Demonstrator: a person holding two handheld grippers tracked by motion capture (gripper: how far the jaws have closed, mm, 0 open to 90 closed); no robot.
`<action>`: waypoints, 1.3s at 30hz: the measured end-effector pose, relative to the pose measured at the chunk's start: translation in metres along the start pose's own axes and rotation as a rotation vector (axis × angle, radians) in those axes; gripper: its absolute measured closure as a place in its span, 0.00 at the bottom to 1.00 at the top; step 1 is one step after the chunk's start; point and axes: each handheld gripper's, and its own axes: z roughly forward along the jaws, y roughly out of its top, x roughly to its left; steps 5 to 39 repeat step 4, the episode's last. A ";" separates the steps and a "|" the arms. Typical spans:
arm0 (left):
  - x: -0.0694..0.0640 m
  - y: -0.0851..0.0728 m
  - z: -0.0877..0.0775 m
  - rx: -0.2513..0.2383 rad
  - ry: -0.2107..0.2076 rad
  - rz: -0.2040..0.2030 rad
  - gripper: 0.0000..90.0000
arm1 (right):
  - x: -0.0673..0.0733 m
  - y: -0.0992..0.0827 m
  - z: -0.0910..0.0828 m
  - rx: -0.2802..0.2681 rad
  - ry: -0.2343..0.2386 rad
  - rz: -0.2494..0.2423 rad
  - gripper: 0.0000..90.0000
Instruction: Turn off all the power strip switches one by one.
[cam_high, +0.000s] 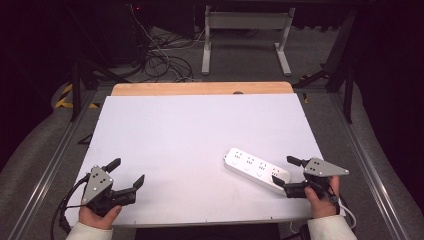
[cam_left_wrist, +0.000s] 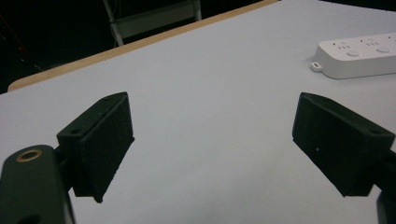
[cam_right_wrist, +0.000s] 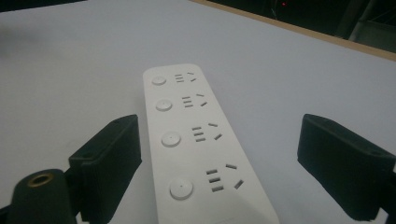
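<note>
Two hand-held grippers were at the near edge of the white bench (cam_high: 200, 130) in the high view. The power strip (cam_high: 256, 169) lay flat on the bench, and the right hand-held gripper (cam_high: 290, 175) straddled its near end with jaws spread wide. The left hand-held gripper (cam_high: 127, 172) sat well to the left of the strip, also wide and empty.

From the left gripper view, the strip (cam_left_wrist: 359, 56) lay far off beyond its open hand-held gripper (cam_left_wrist: 212, 140), which touched nothing.

From the right gripper view, the strip (cam_right_wrist: 196, 140) ran away between the pads of its hand-held gripper (cam_right_wrist: 219, 163), neither pad pressing it. The step looked like lining up for a grasp; next, the jaws would need to close squarely on the strip's sides.
</note>
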 end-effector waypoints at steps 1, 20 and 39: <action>0.000 0.000 0.000 -0.003 0.006 0.006 0.14 | -0.001 0.000 0.000 0.001 -0.002 0.004 0.15; -0.001 -0.001 0.001 -0.015 0.003 0.034 0.14 | 0.000 0.000 -0.001 0.004 -0.020 -0.012 0.16; -0.001 -0.001 0.001 -0.015 0.003 0.034 0.14 | 0.000 0.000 -0.001 0.004 -0.020 -0.012 0.16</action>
